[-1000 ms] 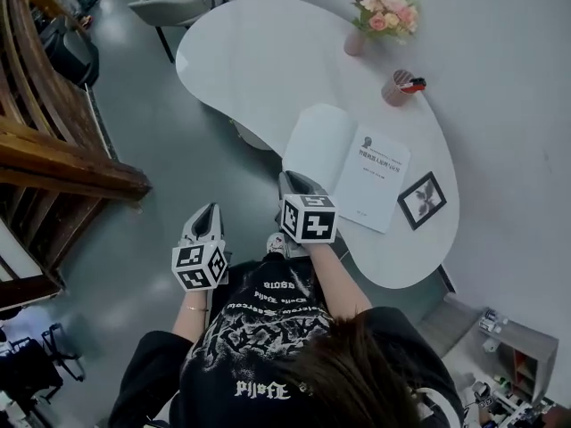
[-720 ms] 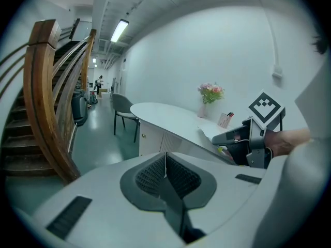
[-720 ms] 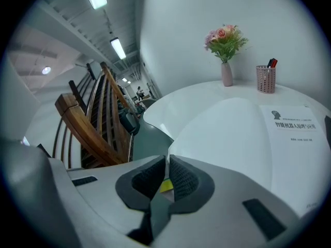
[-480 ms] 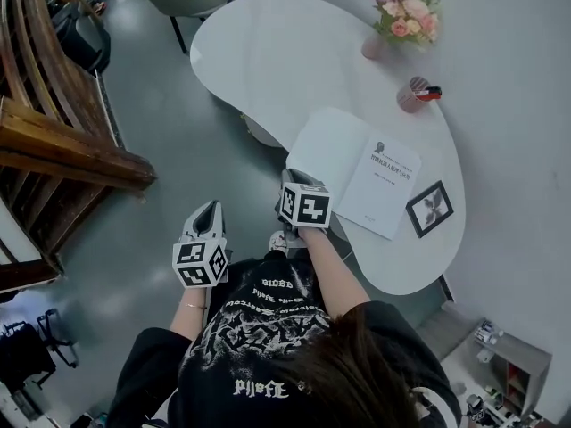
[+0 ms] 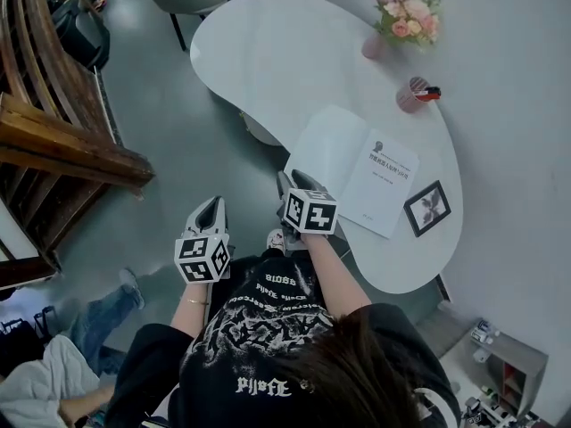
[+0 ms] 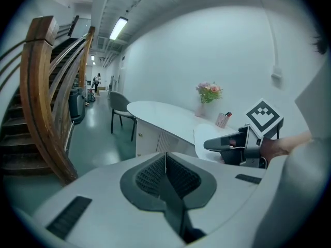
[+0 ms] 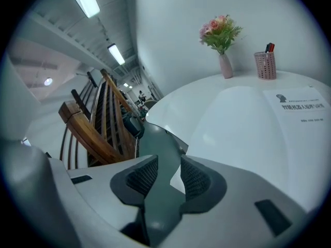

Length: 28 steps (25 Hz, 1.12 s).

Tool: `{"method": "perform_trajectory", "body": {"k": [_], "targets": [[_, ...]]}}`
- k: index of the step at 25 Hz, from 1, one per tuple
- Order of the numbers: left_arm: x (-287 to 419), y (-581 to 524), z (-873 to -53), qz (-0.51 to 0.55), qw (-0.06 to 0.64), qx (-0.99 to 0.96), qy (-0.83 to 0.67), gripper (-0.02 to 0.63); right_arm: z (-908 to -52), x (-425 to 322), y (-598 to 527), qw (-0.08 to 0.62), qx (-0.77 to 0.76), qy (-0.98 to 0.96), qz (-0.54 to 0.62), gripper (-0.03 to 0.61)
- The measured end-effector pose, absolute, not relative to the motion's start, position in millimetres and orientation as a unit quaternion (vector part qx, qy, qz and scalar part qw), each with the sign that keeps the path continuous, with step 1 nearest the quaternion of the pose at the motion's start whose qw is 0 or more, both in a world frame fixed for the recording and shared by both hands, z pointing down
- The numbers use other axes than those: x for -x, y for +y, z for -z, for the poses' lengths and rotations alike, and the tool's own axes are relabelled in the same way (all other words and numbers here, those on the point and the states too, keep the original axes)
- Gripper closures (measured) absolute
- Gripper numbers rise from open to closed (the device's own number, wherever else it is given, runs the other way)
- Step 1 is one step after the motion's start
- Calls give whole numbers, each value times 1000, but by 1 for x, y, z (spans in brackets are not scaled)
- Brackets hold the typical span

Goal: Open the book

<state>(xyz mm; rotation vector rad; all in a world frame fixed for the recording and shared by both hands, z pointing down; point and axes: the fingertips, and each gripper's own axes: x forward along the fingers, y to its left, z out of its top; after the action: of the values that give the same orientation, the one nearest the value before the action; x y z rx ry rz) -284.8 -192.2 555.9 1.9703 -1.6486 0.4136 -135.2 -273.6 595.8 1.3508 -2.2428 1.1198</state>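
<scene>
- Book (image 5: 357,172) lies spread flat on the white table (image 5: 268,52), close to its near edge, with a blank leaf on the left and the printed title page on the right.
- My right claw (image 5: 292,180) sits at the book's 7 o'clock corner, right at the table edge. Its jaws have just been opening and now stand released, with only floor and the table's rim showing in the gap.
- I read that as the cover let go. The book stayed open as it lay a second ago, so the task looks finished, and I judge that only drawing the claw back is left.
- My left claw (image 5: 211,206) hangs at 9 o'clock of the right one, over the floor and well apart from the book, clenched on nothing.
- Around the book are a picture frame (image 5: 426,207) at its 4 o'clock, a pen cup (image 5: 413,94) at 1 o'clock and a vase of flowers (image 5: 397,12) beyond it at 12 o'clock.
- Another person (image 5: 80,364) has come into the head view at 7 o'clock, well apart from the table.
</scene>
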Motion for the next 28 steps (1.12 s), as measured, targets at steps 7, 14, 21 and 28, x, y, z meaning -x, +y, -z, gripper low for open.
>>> {"method": "perform_trajectory", "body": {"k": [7, 14, 21, 28], "targets": [[252, -200, -551, -154, 261, -758, -578, 589, -561, 111, -268, 116, -487, -789, -356, 414], [198, -214, -546, -152, 250, -800, -524, 589, -538, 56, -258, 98, -541, -771, -322, 414], [135, -225, -536, -153, 237, -839, -465, 589, -523, -18, -234, 77, -603, -732, -308, 414], [83, -226, -525, -146, 224, -871, -412, 589, -519, -80, -202, 73, -662, -687, -291, 414]]}}
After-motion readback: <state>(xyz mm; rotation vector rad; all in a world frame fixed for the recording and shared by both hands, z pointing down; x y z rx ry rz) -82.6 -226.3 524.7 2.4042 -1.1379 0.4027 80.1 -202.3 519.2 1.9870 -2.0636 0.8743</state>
